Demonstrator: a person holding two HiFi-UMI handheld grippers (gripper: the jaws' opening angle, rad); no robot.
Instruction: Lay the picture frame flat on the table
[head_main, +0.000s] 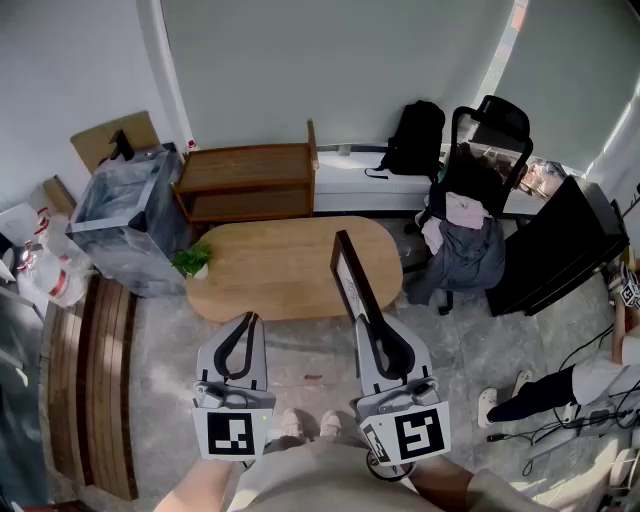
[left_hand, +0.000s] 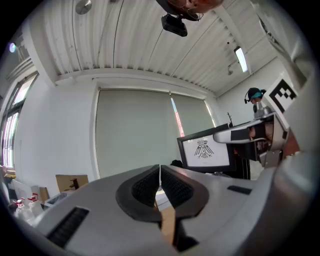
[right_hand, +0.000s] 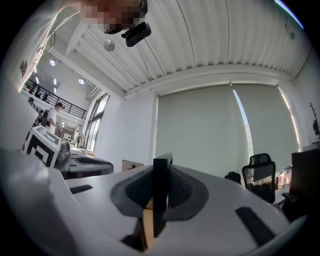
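Starting at the left of the head view, a bin lined with clear plastic (head_main: 120, 220) was seen beside a small green plant (head_main: 192, 260), which stood at the left end of the oval wooden table (head_main: 270, 275). No brand or label could be read there. Nearer the person, a black-and-white square marker was carried on the left cube (head_main: 232, 432), a pattern rather than lettering.

The left gripper (head_main: 249, 320) was held level, just short of the table's near edge. In the left gripper view, the left gripper (left_hand: 160, 172) was seen clenched, its ribbed pads pressed together on themselves.

Further right, the picture frame (head_main: 352, 275) was held upright on its edge over the right half of the table; whether its lower edge touched the wood could not be told. Its near end was grasped between the pads of the right gripper (head_main: 362, 323), likewise held level, with a second marker on the right cube (head_main: 412, 435).

In the right gripper view the picture frame (right_hand: 160, 200) was shown as a dark vertical bar clamped in the right gripper (right_hand: 161, 171). In the left gripper view the picture frame (left_hand: 204, 150) was turned face-on, a dark bird-like emblem printed on white, with a line beneath too small to be read.

An office chair (head_main: 480, 170) stood at the far right.
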